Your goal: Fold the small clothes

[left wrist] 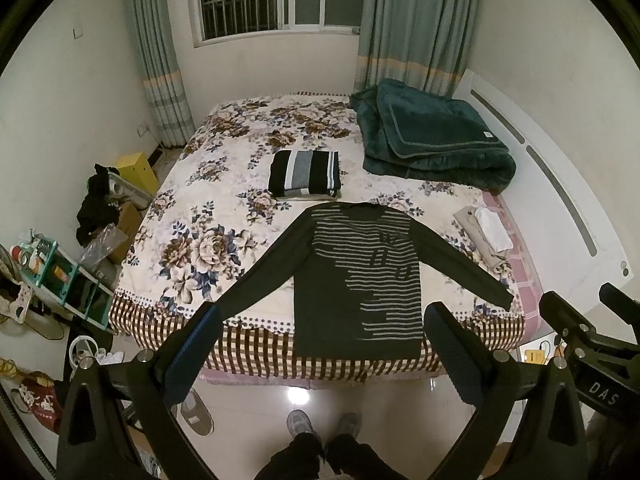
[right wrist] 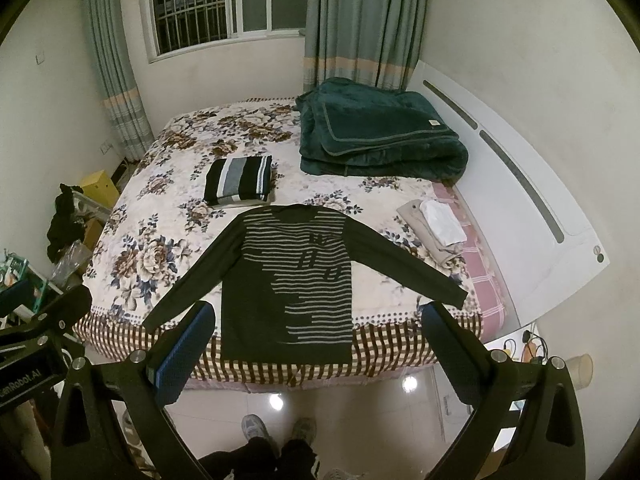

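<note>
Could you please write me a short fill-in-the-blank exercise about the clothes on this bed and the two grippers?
1. The dark striped sweater lies flat with both sleeves spread ____.
2. The folded striped garment lies beyond the sweater's ____.
3. The left gripper and right gripper both have their jaws ____.
4. The folded blanket is dark ____.

Missing words: out; collar; open; green

bed [left wrist: 208, 216] | on it: sweater [left wrist: 356, 276], folded stack [left wrist: 305, 174], green blanket [left wrist: 432, 136], beige pile [left wrist: 486, 236]
</note>
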Demonstrator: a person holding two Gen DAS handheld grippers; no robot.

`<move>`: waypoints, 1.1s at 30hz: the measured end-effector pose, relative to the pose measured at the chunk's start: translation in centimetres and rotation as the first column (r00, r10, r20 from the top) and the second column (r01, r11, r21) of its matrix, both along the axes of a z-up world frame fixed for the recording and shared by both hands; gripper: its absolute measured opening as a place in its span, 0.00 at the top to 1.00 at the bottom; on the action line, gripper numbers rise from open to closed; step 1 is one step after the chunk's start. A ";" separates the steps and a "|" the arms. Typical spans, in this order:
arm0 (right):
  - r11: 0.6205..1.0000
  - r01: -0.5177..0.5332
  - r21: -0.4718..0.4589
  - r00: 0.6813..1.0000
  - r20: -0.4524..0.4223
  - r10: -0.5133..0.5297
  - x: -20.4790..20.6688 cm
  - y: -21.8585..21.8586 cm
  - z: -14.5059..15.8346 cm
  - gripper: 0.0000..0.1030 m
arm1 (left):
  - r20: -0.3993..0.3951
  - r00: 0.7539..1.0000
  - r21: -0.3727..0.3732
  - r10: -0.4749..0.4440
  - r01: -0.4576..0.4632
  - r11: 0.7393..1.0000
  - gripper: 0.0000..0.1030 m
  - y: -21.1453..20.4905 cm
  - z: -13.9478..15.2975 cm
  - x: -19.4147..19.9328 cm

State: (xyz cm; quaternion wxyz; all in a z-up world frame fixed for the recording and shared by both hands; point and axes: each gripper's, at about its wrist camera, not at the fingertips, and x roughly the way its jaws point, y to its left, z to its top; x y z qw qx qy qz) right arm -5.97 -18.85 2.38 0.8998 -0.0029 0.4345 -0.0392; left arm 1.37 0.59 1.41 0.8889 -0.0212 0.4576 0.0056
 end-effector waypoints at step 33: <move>1.000 0.015 0.009 1.000 -0.003 -0.015 0.7 0.3 -0.4 0.00 | 0.016 1.000 0.001 0.005 -0.005 1.000 0.00 0.1 -0.2 -0.4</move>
